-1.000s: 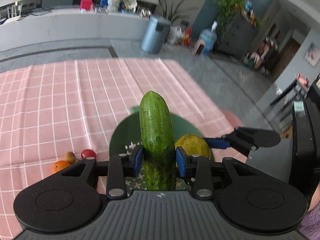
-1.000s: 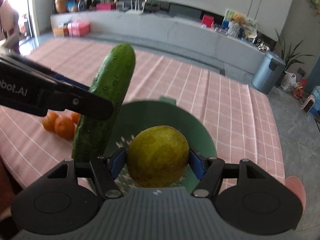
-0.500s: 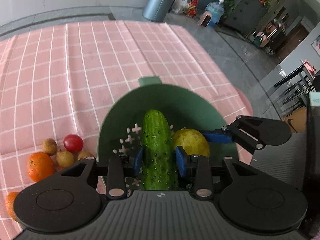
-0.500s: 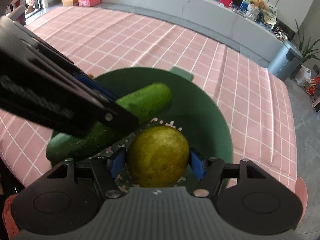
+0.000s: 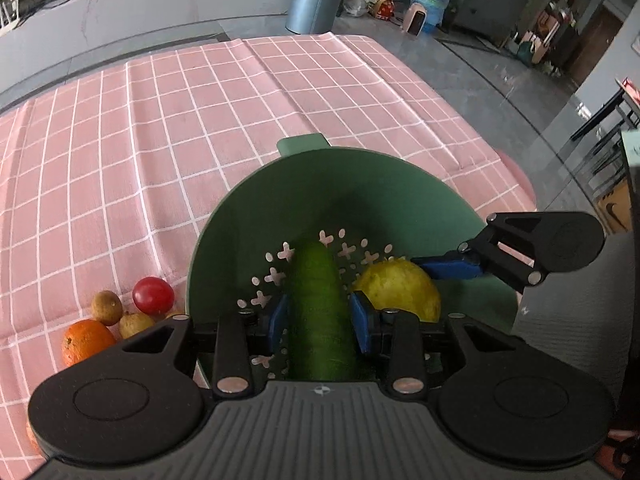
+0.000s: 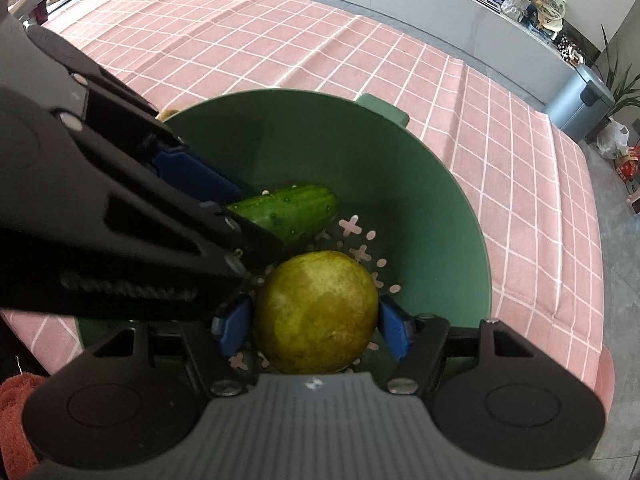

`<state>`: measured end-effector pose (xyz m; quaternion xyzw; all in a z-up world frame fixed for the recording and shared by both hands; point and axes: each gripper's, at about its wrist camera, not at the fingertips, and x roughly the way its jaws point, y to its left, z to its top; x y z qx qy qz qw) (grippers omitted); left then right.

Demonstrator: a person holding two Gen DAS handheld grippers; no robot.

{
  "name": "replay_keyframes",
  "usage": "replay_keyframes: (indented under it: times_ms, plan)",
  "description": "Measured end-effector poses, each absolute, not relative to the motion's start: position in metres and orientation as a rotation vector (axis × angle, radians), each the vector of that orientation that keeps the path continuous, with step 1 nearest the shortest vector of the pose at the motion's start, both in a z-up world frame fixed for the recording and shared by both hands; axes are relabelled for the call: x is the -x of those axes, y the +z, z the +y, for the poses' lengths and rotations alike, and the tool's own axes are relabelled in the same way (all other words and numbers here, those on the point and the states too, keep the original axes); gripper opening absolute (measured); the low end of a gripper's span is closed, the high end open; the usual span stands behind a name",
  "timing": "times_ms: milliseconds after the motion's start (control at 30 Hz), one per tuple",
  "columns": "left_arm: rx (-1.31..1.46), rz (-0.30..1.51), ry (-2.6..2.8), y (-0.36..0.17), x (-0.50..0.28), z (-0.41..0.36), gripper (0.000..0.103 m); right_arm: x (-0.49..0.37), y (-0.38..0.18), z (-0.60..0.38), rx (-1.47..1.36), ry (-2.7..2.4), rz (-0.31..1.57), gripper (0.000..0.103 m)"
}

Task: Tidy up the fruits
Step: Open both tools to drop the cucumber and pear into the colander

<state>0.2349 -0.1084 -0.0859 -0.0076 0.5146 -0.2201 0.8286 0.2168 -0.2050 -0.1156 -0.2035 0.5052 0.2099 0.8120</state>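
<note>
- Left wrist view: the left gripper (image 5: 320,318) is pointing steeply down into a green colander (image 5: 400,184) standing on a pink checked tablecloth (image 5: 200,120).
- A cucumber (image 5: 318,312) is lying between the blue pads (image 5: 362,326), its far end resting on the perforated floor of the colander.
- The jaws have just been opening; narrow gaps are showing on both sides of the cucumber, so the pads are no longer pressing on it.
- The right gripper (image 5: 436,280) is entering this view from the right, one blue pad sitting against a yellow-green pear (image 5: 400,290) inside the colander, just beside the cucumber.
- Outside the colander, to its left on the cloth, a red cherry tomato (image 5: 153,295), an orange (image 5: 86,342) and two small brown fruits (image 5: 107,307) are lying close together.
- Right wrist view: the right gripper (image 6: 316,322) is clamping the pear (image 6: 316,316), both blue pads pressing on its sides, low over the colander floor; whether the pear is touching the floor cannot be told.
- The left gripper's black body is crossing the left half of this view, and the cucumber (image 6: 296,212) is showing beyond it, lying at a slant in the colander (image 6: 452,208).
- A grey pedal bin (image 6: 580,100) is standing on the floor beyond the table's far corner.
</note>
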Motion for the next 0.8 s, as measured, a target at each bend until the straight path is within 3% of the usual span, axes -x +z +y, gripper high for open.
replay_keyframes:
  times_ms: [333,800]
  plan:
    - [0.06,1.02,-0.458,-0.056,-0.213,-0.086,0.052,-0.202,-0.09,-0.202,0.486,0.363,1.024,0.082]
    - [-0.041,0.853,-0.369,0.002,-0.142,-0.027,0.054,-0.134,-0.043,-0.194,0.165,0.24,0.793,0.09]
